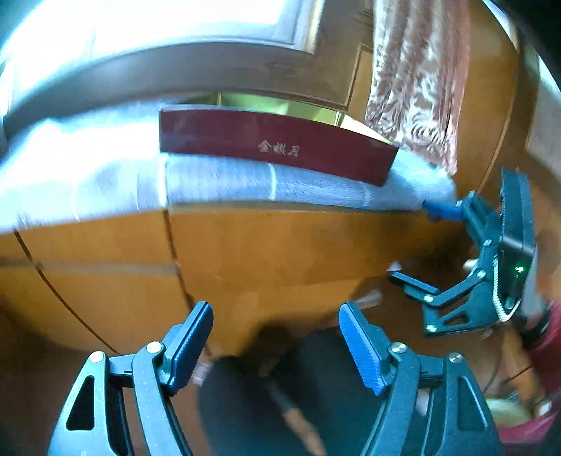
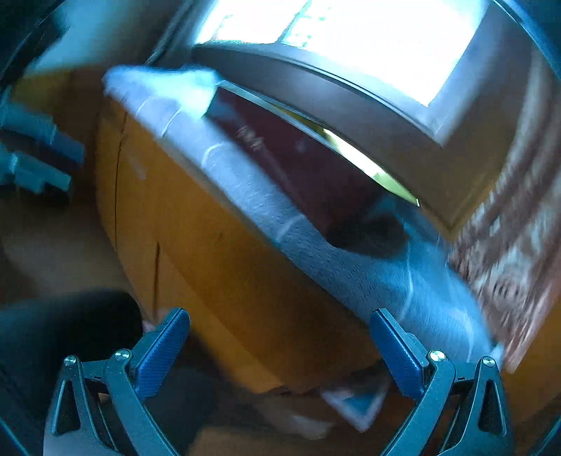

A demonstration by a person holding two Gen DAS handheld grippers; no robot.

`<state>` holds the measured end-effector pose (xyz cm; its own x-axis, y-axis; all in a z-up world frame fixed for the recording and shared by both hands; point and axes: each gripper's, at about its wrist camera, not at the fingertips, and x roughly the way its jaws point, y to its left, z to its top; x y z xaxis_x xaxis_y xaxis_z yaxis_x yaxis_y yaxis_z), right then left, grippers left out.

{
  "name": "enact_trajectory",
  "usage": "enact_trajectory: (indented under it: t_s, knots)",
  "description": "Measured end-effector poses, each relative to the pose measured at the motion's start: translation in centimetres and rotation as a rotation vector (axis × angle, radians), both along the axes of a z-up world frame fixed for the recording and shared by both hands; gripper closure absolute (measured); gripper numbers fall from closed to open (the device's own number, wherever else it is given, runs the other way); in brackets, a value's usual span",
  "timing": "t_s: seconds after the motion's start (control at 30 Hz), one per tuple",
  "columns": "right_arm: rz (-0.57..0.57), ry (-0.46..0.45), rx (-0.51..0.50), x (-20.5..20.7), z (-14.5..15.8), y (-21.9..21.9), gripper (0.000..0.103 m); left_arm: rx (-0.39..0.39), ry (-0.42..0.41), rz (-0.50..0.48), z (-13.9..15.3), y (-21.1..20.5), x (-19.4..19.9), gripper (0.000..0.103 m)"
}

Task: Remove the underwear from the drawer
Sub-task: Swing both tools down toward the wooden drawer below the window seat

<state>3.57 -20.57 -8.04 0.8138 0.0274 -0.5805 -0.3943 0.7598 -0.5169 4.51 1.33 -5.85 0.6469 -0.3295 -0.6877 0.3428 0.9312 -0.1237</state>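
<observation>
Dark underwear (image 1: pixel 266 393) lies below (blurred) the spread left gripper (image 1: pixel 275 345).

The wooden cabinet front (image 1: pixel 280 252) blocks the way at twelve o'clock, dark cloth (image 1: pixel 252 396) fills six o'clock below, and the right gripper (image 1: pixel 413 242) crowds three o'clock.

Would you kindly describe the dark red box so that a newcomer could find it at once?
Start at the orange wooden cabinet. A pale cloth covers its top, and the dark red box lies on that cloth below the bright window. It alone bears gold lettering on its long side.
</observation>
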Motion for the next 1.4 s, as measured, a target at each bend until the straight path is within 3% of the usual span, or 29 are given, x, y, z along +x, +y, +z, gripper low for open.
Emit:
enact_trajectory:
  t_s: [0.13, 0.27, 0.6, 0.7, 0.87, 1.07, 1.4]
  knots:
    - [0.092, 0.037, -0.074, 0.6, -0.8, 0.8, 0.0, 0.035, -0.004, -0.022, 0.2, -0.3, 1.5, 0.027]
    - [0.115, 0.023, -0.161, 1.4, -1.6, 1.3, 0.0, 0.052, -0.022, -0.017, 0.4, -0.3, 2.2, 0.027]
    - [0.202, 0.121, -0.338, 3.7, -3.1, 2.2, 0.0, 0.128, -0.051, -0.064, 0.2, -1.2, 3.7, 0.027]
    - [0.233, 0.162, -0.397, 4.3, -3.1, 2.5, 0.0, 0.168, -0.086, -0.125, 0.4, -1.7, 4.3, 0.027]
    - [0.295, 0.249, -0.5, 4.8, -3.3, 2.7, 0.0, 0.136, -0.141, -0.312, 1.3, -2.6, 5.0, 0.027]
    - [0.342, 0.349, -0.556, 5.4, -2.9, 2.9, 0.0, 0.217, -0.174, -0.493, 1.5, -4.8, 6.5, 0.027]
    - [0.432, 0.463, -0.501, 5.8, -0.7, 1.9, 0.0, 0.36, -0.034, -0.706, 1.3, -7.1, 10.5, 0.027]
